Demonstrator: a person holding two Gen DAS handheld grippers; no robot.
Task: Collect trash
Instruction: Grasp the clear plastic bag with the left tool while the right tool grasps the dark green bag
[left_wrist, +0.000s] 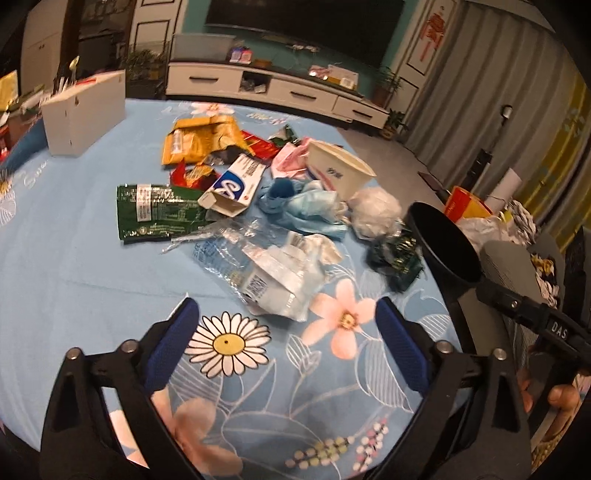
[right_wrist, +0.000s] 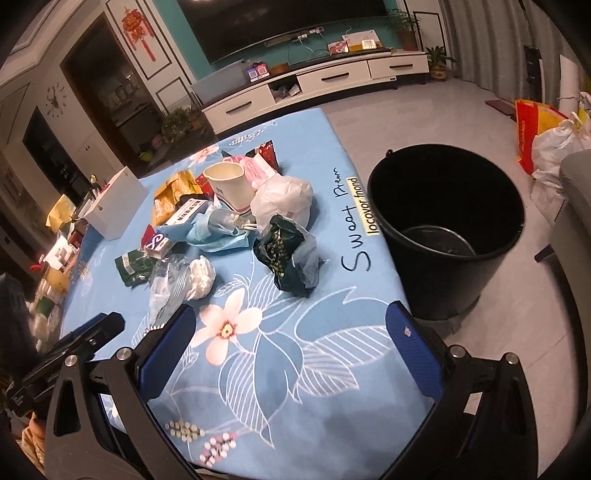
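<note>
Crumpled dark green foil wrapper (right_wrist: 286, 254): near bench's right edge, straight ahead of right tongs (right_wrist: 295, 354), long axis running away; black plastic bucket (right_wrist: 443, 229) on floor beside. Left tongs (left_wrist: 288, 347) farther off. Both tongs apart, empty

From my right tool (right_wrist: 290, 343) I see both blue pads spread wide with nothing between them, hovering over the counter (right_wrist: 332, 387) near its front edge. The trash sits in a loose heap toward the counter's middle: a dark green wrapper (right_wrist: 284, 254) nearest the right edge, a white plastic bag (right_wrist: 282, 199) just behind it, a cream paper cup (right_wrist: 229, 184) upright further back, and a crumpled tissue (right_wrist: 201, 277) to the left. A black bucket (right_wrist: 443, 229) stands on the floor just off the right edge.
</note>
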